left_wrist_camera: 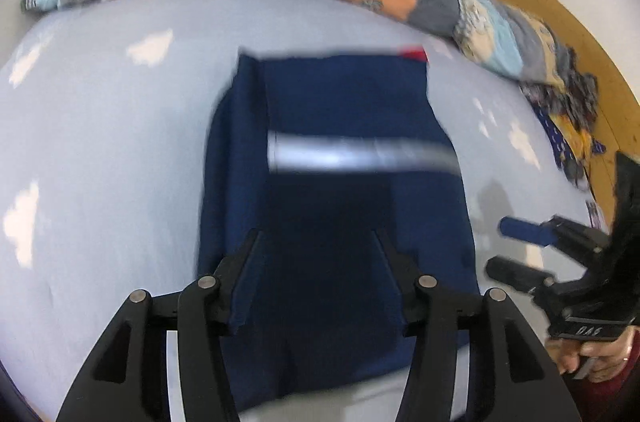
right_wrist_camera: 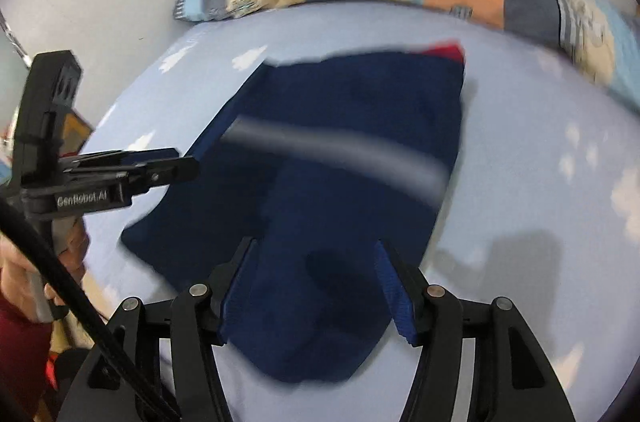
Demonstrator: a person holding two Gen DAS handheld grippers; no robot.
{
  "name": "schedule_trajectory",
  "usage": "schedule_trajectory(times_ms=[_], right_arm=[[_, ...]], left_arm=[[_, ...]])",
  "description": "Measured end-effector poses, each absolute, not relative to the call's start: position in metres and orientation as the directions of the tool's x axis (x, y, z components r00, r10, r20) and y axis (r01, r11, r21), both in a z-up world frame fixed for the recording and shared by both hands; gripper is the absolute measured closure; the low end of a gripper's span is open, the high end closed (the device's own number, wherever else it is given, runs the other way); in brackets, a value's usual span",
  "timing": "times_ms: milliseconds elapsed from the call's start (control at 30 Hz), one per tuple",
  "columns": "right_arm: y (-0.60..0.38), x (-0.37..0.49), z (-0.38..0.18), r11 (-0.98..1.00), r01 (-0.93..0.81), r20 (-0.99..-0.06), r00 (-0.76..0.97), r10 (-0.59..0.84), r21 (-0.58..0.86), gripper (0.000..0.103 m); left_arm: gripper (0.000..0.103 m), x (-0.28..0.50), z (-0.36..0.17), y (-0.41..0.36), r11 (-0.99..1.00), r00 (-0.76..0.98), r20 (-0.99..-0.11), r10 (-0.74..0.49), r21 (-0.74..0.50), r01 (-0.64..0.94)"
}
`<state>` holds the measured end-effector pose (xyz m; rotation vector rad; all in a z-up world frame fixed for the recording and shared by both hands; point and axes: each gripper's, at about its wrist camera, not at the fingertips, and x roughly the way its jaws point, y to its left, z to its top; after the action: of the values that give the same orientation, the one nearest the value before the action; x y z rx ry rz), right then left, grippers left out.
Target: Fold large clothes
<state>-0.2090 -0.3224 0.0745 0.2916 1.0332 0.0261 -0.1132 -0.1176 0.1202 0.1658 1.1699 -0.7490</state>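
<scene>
The navy garment [left_wrist_camera: 336, 190] lay on the bed [left_wrist_camera: 100, 142] straight ahead of both jaws, long axis running away from them. The left gripper [left_wrist_camera: 318, 278] and right gripper [right_wrist_camera: 316, 282] both stood wide open and empty, the left more squarely over it.

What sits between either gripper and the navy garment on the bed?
Nothing visible. The navy garment lies bare on the light blue sheet, directly ahead of the open left gripper and open right gripper.
</scene>
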Motion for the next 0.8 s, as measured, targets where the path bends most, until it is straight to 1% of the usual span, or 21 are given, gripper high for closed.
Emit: schedule_trajectory(times_ms=[33,67,100,167,233,267,300,367,400,433,500,600,700,800], right_arm=[[-0.315,-0.219,0.064,0.959,0.125,-0.849,0.504,0.160,0.256,0.039],[-0.310,-0.223,0.050,0.958,0.133,-0.859,0.486,0.160,0.254,0.044],[-0.304,-0.223,0.030,0.960,0.136,-0.884,0.439,0.163,0.245,0.047],[-0.297,-0.216,0.001,0.972,0.141,-0.908,0.402,0.117,0.188,0.046],[-0.292,-0.212,-0.005,0.977,0.130,-0.903,0.417,0.098,0.167,0.041],[-0.289,-0.212,-0.003,0.980,0.121,-0.905,0.416,0.092,0.156,0.040],[-0.289,-0.212,0.000,0.981,0.123,-0.904,0.419,0.089,0.153,0.040],[-0.295,-0.223,0.017,0.964,0.143,-0.880,0.454,0.138,0.225,0.038],[-0.299,-0.231,0.027,0.952,0.140,-0.864,0.471,0.178,0.273,0.038],[-0.304,-0.239,0.040,0.942,0.136,-0.845,0.494,0.205,0.308,0.038],[-0.324,-0.256,0.065,0.929,0.169,-0.805,0.565,0.182,0.329,0.037],[-0.373,-0.277,0.085,0.883,0.258,-0.759,0.632,0.153,0.393,0.034],[-0.411,-0.297,0.090,0.850,0.349,-0.748,0.660,0.076,0.395,0.034],[-0.434,-0.305,0.084,0.795,0.380,-0.726,0.679,0.107,0.473,0.034]], left_arm=[[0.051,-0.122,0.113,-0.117,0.754,0.179,-0.887,-0.425,-0.238,0.612],[0.051,-0.126,0.104,-0.115,0.760,0.173,-0.895,-0.411,-0.231,0.608],[0.051,-0.128,0.093,-0.115,0.769,0.161,-0.903,-0.399,-0.234,0.595],[0.051,-0.130,0.072,-0.119,0.786,0.139,-0.920,-0.367,-0.227,0.576],[0.051,-0.137,0.069,-0.125,0.786,0.181,-0.925,-0.335,-0.168,0.594],[0.051,-0.140,0.072,-0.126,0.789,0.196,-0.925,-0.326,-0.152,0.595],[0.051,-0.144,0.079,-0.125,0.796,0.196,-0.922,-0.334,-0.164,0.583],[0.051,-0.153,0.093,-0.120,0.793,0.179,-0.904,-0.389,-0.229,0.565],[0.051,-0.159,0.101,-0.118,0.788,0.187,-0.893,-0.409,-0.243,0.565],[0.051,-0.166,0.112,-0.118,0.791,0.222,-0.884,-0.412,-0.226,0.568],[0.051,-0.177,0.126,-0.124,0.790,0.270,-0.862,-0.428,-0.212,0.575],[0.051,-0.186,0.133,-0.146,0.770,0.268,-0.845,-0.463,-0.234,0.594],[0.051,-0.186,0.130,-0.183,0.748,0.260,-0.847,-0.463,-0.216,0.628],[0.051,-0.176,0.118,-0.216,0.743,0.261,-0.855,-0.447,-0.193,0.641]])
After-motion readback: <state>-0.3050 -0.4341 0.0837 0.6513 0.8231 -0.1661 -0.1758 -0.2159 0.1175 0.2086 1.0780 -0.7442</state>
